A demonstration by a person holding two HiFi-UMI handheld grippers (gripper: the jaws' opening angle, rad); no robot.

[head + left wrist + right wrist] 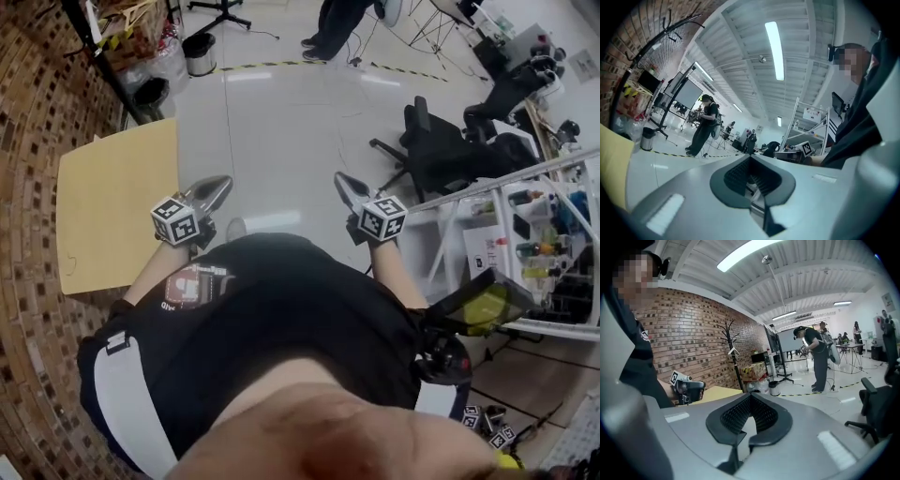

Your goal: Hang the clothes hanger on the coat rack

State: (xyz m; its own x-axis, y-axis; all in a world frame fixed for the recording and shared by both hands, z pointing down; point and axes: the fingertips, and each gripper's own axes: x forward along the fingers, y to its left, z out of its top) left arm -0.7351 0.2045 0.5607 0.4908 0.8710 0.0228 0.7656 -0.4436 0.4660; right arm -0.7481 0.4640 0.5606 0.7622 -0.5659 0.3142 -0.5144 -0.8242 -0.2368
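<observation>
The foot of the black branching metal coat rack (732, 359) is hidden behind the pale tan tabletop (719, 392). The small white object (733, 351) on its pole is too small to identify. A blurred skin-toned shape (328, 431) is cut off at the head view's bottom.

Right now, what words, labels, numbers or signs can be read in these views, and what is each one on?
No text reads clearly.
White sign on the metal rack: print too small to read.
White sheet on the shelf unit: blurred.
Red patch on the black shirt: blurred.
Cubes on the left tool and right tool: square markers only, no words.
</observation>
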